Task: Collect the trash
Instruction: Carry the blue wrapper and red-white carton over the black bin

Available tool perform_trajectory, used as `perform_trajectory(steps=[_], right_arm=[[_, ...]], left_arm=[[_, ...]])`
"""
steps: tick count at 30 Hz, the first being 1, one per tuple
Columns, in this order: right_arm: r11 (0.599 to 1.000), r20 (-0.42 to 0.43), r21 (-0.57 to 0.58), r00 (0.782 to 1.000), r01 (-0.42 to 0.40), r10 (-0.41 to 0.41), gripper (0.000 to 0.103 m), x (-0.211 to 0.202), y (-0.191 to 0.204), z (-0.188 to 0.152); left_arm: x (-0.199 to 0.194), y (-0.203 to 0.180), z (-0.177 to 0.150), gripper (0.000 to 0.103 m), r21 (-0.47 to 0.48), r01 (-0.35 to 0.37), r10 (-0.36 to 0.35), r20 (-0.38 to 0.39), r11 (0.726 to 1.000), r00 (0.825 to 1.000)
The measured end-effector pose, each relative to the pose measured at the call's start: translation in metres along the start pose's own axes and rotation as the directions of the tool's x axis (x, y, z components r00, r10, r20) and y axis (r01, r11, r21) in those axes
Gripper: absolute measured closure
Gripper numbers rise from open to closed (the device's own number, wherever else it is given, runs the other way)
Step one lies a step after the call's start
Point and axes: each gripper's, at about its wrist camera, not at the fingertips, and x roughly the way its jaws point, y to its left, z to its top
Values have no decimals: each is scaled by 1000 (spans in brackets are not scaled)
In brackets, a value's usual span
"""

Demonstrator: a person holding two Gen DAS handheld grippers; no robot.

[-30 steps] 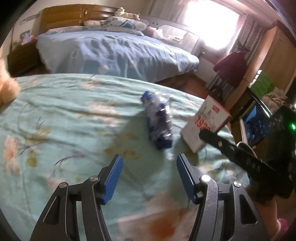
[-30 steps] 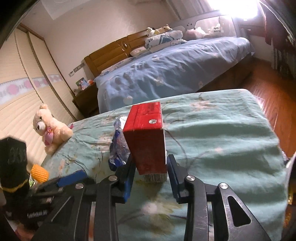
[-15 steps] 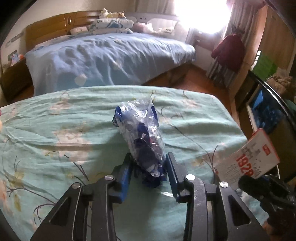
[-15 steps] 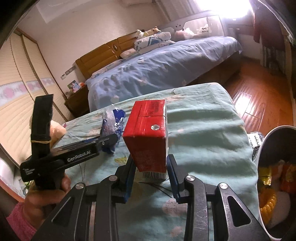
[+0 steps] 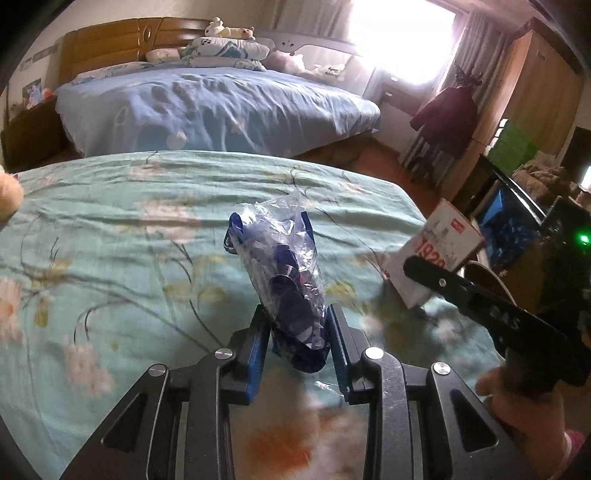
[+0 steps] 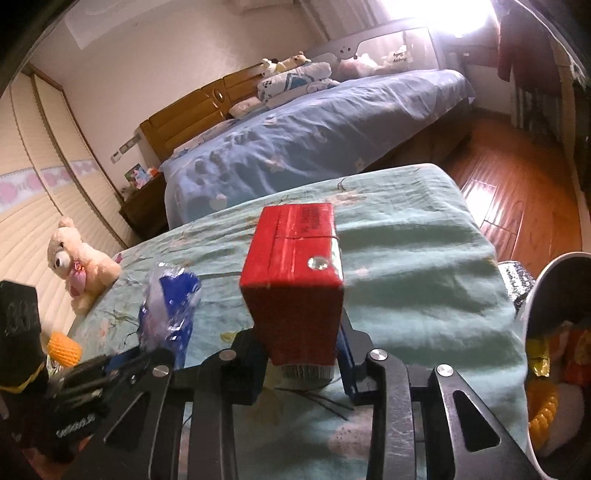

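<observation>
Left gripper (image 5: 297, 338), jaws just narrowed, clamped on crumpled blue plastic bag (image 5: 286, 273); right gripper (image 6: 301, 350) clamped on red carton (image 6: 295, 284), above green floral bed (image 6: 406, 266).

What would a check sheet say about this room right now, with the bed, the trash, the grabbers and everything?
Surface: green flowered bedspread, wrinkled.
Job's things: blue wrapper in left gripper; red carton in right gripper; bin at right already holds trash.
Clutter: teddy bear, yellow foam net.
Grippers: both shut on trash; left's jaws have just been closing.
Cables: nothing seen.
Surroundings: blue bed, wood floor, bright window.
</observation>
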Motion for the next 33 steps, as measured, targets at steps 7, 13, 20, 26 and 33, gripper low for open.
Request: perform_trajectory(steps=[7, 13, 20, 26, 33], right_arm=[[1000, 75, 10, 997, -7, 6, 71, -43, -1, -18], [999, 111, 33, 994, 9, -12, 71, -79, -12, -37], [998, 133, 40, 990, 38, -43, 71, -107, -25, -51], [997, 144, 62, 988, 46, -54, 71, -121, -34, -57], [994, 157, 91, 985, 52, -66, 71, -133, -45, -62]], left_arm=[[-22, -18, -9, 73, 31, 41, -42, 11, 999, 999], [-28, -36, -21, 73, 81, 49, -49, -4, 996, 999], [-37, -65, -33, 73, 135, 59, -57, -15, 989, 998], [-41, -89, -42, 73, 179, 66, -63, -25, 982, 998], [-46, -107, -48, 73, 211, 77, -72, -30, 974, 997]])
